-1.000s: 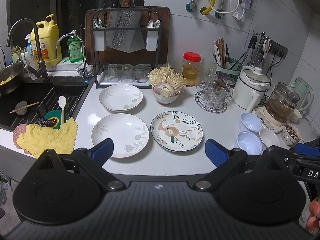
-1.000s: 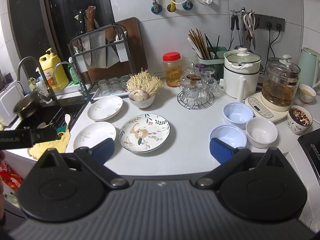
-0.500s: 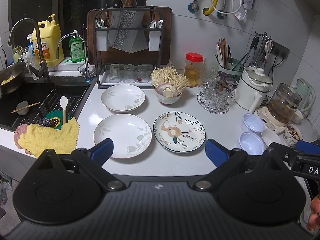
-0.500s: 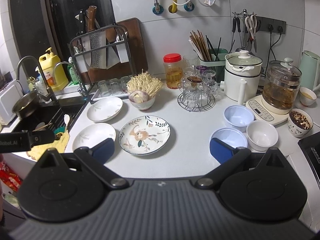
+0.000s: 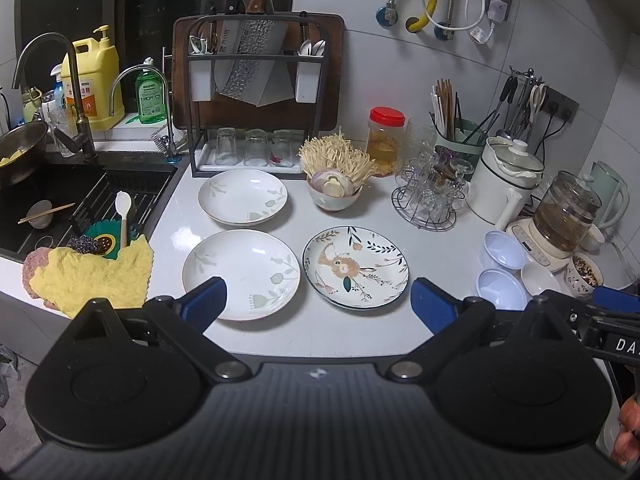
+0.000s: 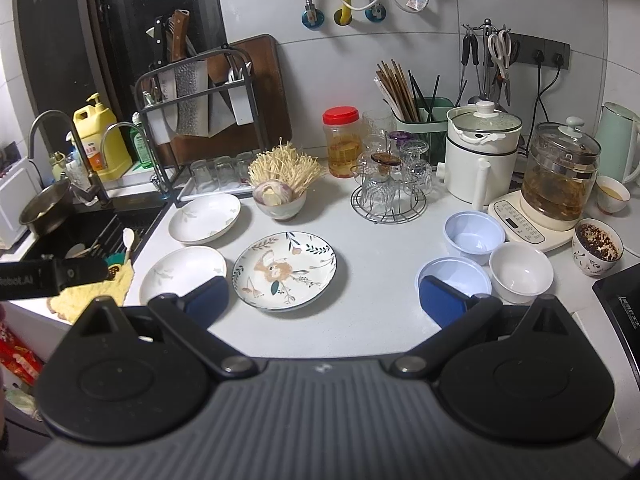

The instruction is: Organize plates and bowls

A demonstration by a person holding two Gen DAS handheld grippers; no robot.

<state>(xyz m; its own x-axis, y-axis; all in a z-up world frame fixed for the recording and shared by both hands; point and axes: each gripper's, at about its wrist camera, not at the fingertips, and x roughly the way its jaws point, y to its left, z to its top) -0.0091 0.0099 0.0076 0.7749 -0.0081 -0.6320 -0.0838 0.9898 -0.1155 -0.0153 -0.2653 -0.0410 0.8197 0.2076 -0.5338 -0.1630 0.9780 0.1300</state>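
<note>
Your left tool (image 5: 316, 304) and right tool (image 6: 324, 296) both hang over the near edge of the white speckled counter (image 5: 352, 332), blue-padded fingers spread wide w/ nothing between them.

Three round ceramic plates sit apart, unstacked, at counter left: a glossy white plate w/ faint leaf print (image 5: 241, 274) nearest you, a second white leaf-print plate (image 5: 243, 197) behind it by the dark metal rack (image 5: 256, 92), and a dark-rimmed plate painted w/ a tan animal and sprigs (image 5: 356, 267) just beside the first.

At counter right, three small bowls cluster near one another: two pale-blue, smooth-walled round bowls (image 6: 474, 236) (image 6: 454, 280) and a white glossy bowl (image 6: 520, 272), all empty. Whether their rims touch can't be told.

A pale ceramic bowl (image 6: 280, 204) behind the painted plate holds sliced onion and a fan of enoki mushrooms. A patterned cup (image 6: 598, 250) at far right holds dark speckled bits. A round wire stand (image 6: 388, 200) carries upturned cut-glass cups; a red-lidded clear jar (image 6: 342, 142) holds amber contents.

A nubby yellow cloth (image 5: 92, 276) drapes the black sink (image 5: 80, 200) edge.
</note>
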